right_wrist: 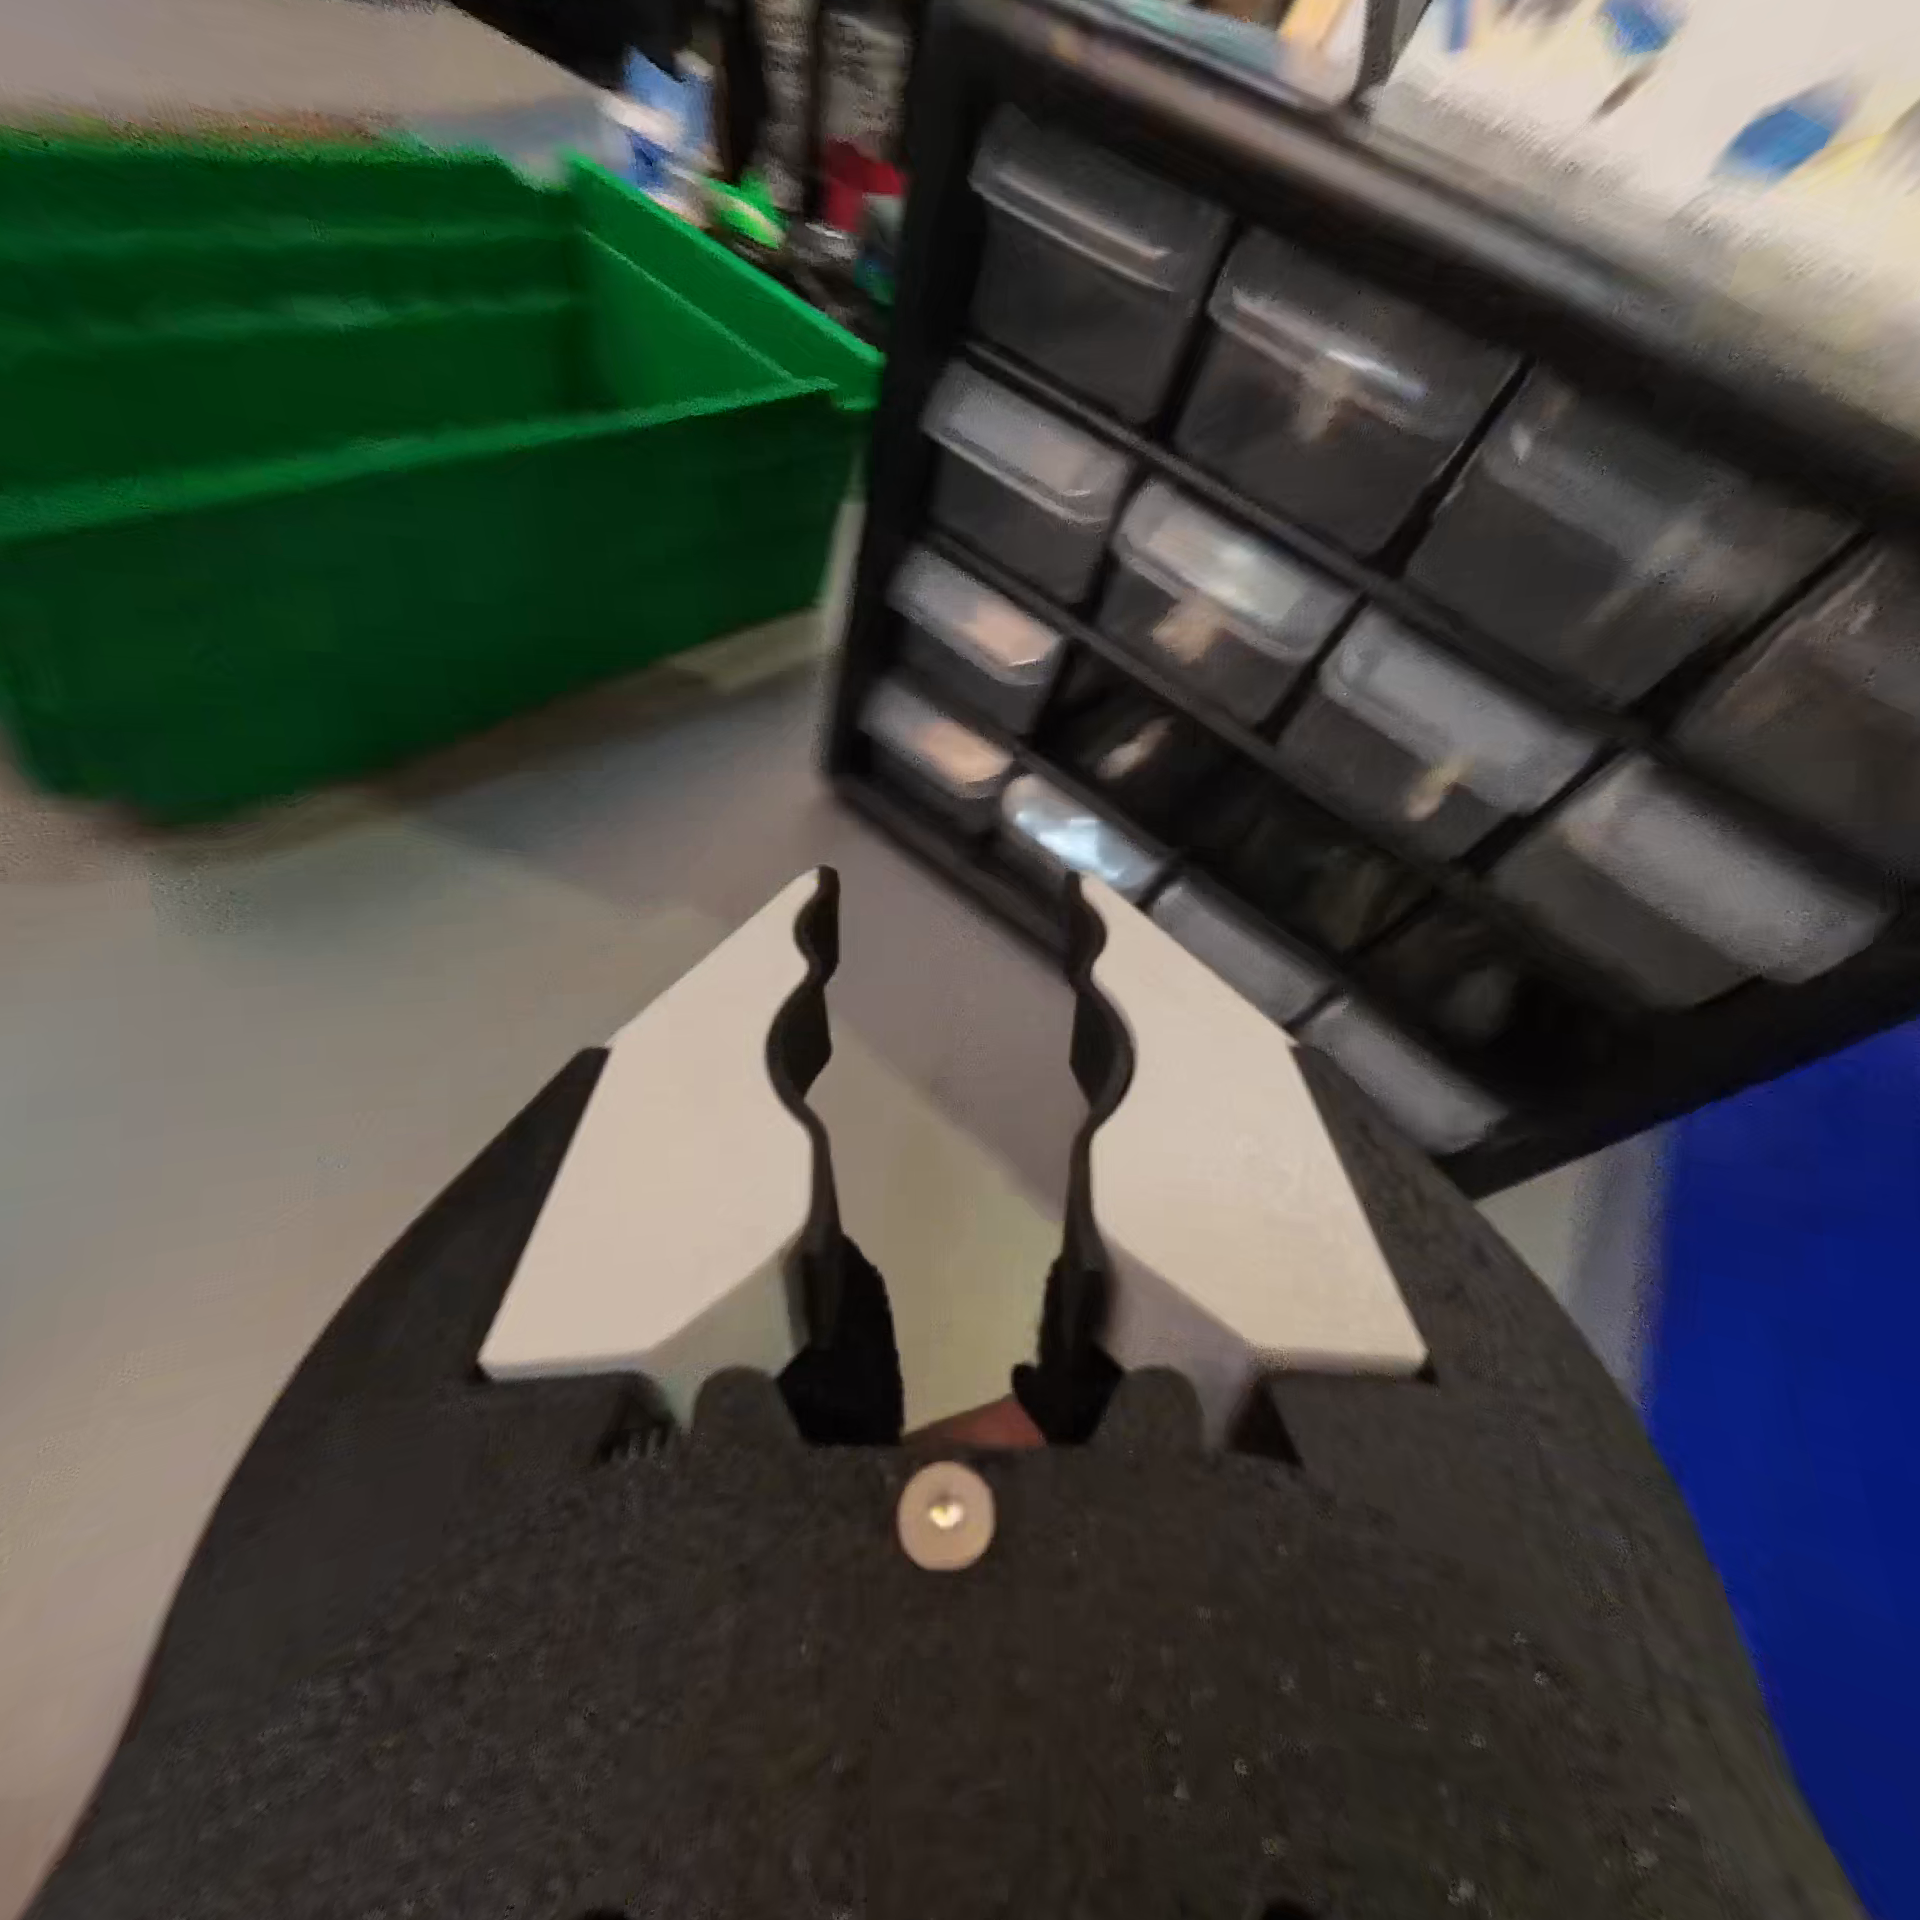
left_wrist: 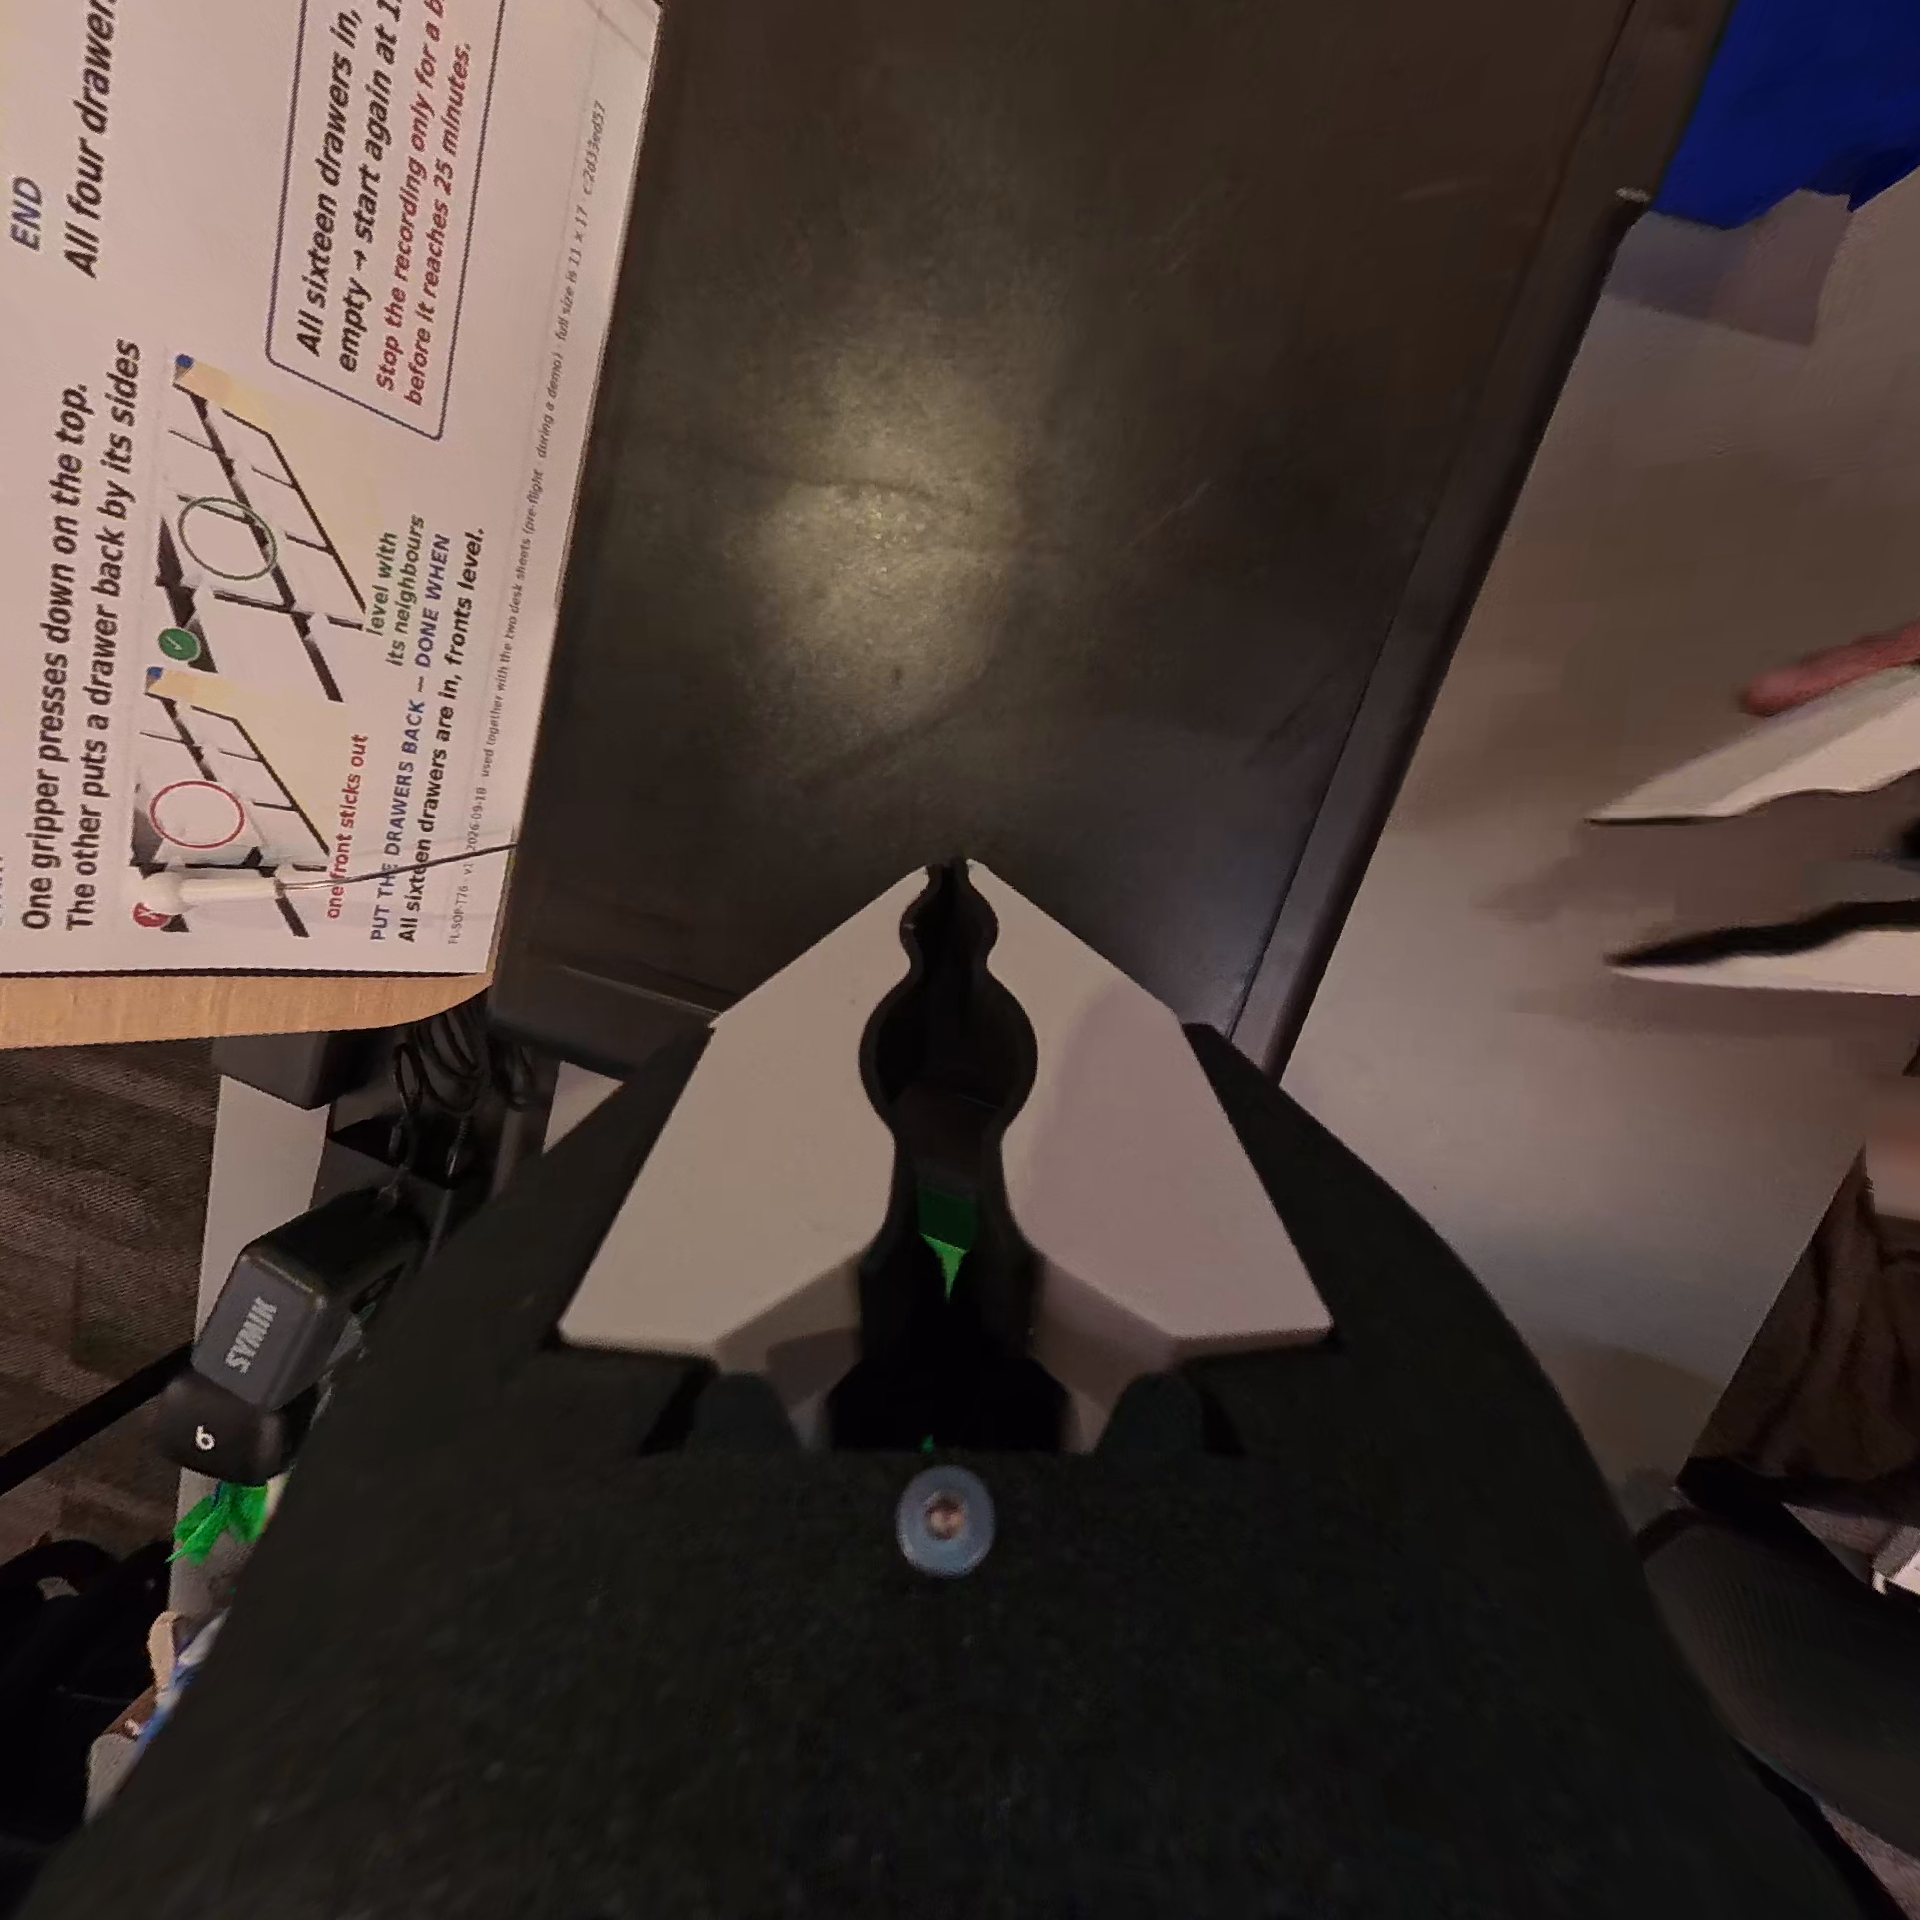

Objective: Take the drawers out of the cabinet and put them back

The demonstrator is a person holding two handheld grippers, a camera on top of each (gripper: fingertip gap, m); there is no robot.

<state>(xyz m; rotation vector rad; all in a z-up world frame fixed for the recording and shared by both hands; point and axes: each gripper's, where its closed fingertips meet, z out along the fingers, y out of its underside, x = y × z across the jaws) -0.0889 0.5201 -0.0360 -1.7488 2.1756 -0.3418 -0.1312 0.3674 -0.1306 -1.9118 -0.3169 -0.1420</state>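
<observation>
Facing cabinet (right_wrist: 1351,582): most drawers (right_wrist: 1091,260) seated; green bin (right_wrist: 416,582) beside.

the black plastic cabinet of small clear drawers (right_wrist: 1351,582) is motion-blurred and cut off by the right wrist view's top and right edges; the drawers' contents cannot be told. the green plastic divided bin (right_wrist: 416,582) is smeared and cropped at the left edge. at the pale desk's (left_wrist: 1558,935) right side, blurred white and dark shapes (left_wrist: 1787,862) defy naming.
</observation>
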